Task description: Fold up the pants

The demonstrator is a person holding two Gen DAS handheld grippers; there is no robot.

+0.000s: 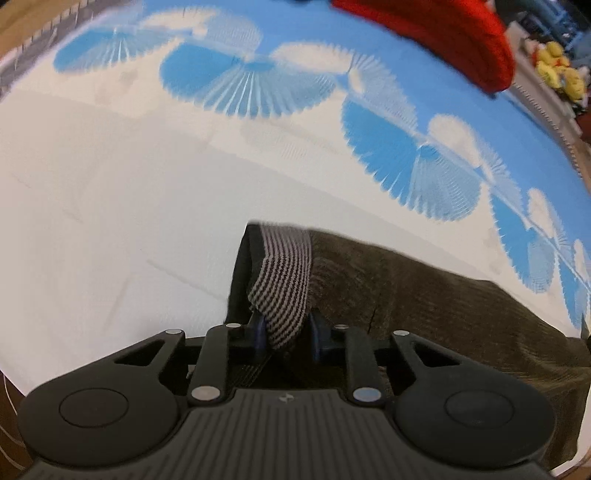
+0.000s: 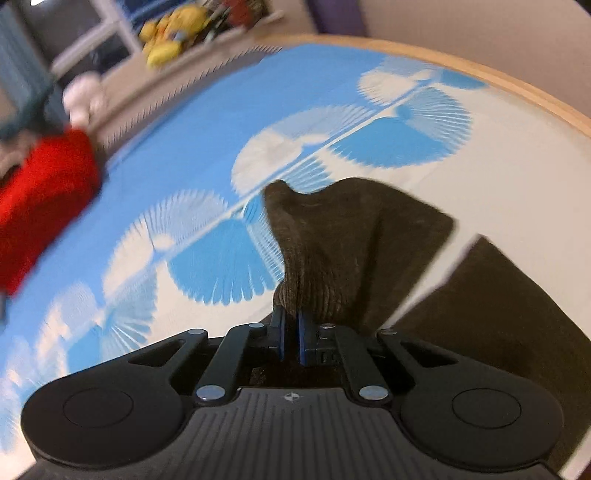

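Observation:
Dark olive-brown corduroy pants (image 1: 424, 295) lie on a cloth-covered table, stretching to the right in the left wrist view. Their waistband is turned over, showing a black-and-white striped lining (image 1: 286, 273). My left gripper (image 1: 287, 334) is shut on that striped band, whose end hangs between the blue pads. In the right wrist view the pants (image 2: 351, 240) rise in a lifted, bunched peak. My right gripper (image 2: 291, 325) is shut on a gathered fold at the base of that peak, the blue pads almost touching. A second flat part of the pants (image 2: 498, 314) lies to the right.
The tablecloth (image 1: 110, 203) is white with blue fan shapes (image 2: 184, 129). A red garment (image 1: 443, 33) lies at the far side (image 2: 40, 199). Yellow plush toys (image 1: 557, 70) sit beyond the table (image 2: 166, 33). The table's wooden rim (image 2: 480, 70) curves at the upper right.

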